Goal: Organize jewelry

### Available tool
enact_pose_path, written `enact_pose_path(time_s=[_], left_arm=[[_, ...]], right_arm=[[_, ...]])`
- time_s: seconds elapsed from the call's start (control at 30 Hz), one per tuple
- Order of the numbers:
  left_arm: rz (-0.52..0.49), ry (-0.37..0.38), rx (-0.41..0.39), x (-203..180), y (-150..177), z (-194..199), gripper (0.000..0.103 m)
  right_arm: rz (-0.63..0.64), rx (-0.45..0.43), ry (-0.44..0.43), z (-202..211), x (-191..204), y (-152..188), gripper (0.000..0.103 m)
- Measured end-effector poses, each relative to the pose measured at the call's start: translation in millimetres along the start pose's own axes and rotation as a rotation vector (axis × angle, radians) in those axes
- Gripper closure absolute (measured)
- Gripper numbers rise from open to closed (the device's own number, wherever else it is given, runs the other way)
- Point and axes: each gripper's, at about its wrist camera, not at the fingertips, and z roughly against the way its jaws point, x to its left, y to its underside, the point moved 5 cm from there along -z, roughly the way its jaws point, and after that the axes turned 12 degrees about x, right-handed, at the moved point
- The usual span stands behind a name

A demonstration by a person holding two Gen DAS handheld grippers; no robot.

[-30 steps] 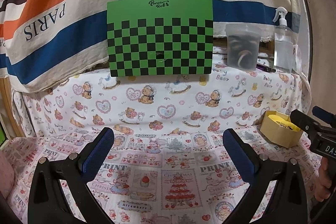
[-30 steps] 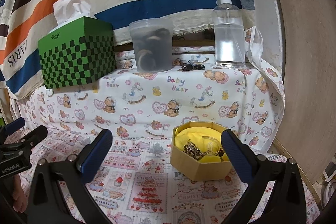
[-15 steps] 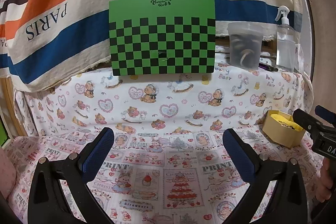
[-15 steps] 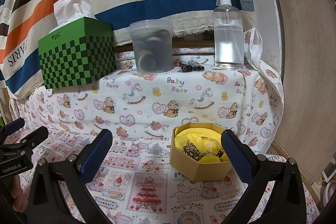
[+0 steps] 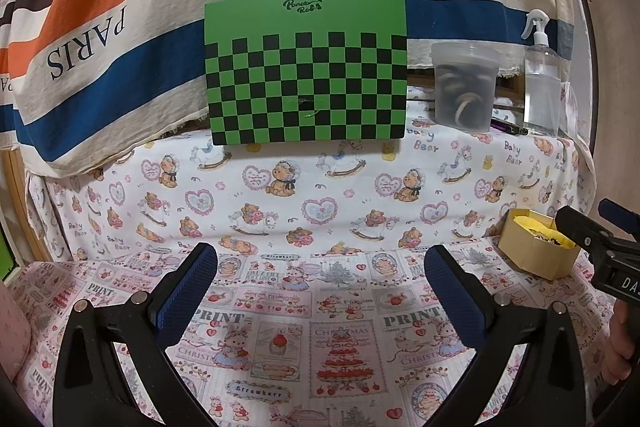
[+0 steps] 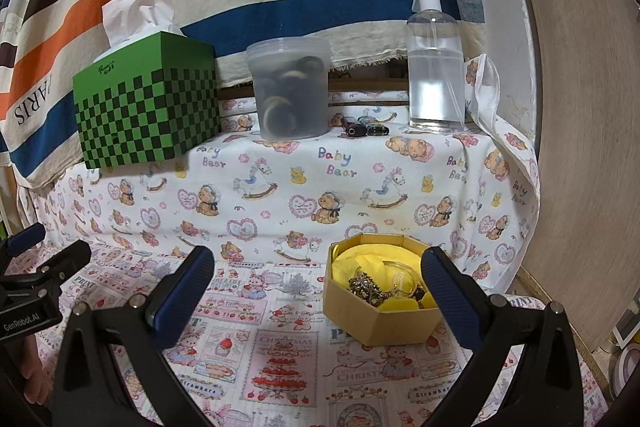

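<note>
Over the last second my left tool [image 5: 320,269] eases back slightly; both tools stay spread and empty. Jewelry [image 6: 374,287] sits untouched in the hexagonal box [image 6: 380,323] by my right tool [image 6: 318,273]. No sorting begun.

A tan hexagonal box [image 6: 380,323] sits open on the printed cloth, near the right wall; yellow padding [image 6: 360,263] lines it; a tangle of gold-coloured jewelry [image 6: 370,289] lies heaped inside; a clear ring-shaped piece [image 6: 400,273] rests beside the tangle.
</note>
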Motion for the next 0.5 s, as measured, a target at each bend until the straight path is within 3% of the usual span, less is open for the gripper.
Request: enact_pose_path(time_s=[0.5], left_arm=[[-0.005,-0.012,-0.020,-1.6,-0.2,4.2,0.000]], right_arm=[[0.000,0.000,0.005,-0.4,-1.0,0.1,0.000]])
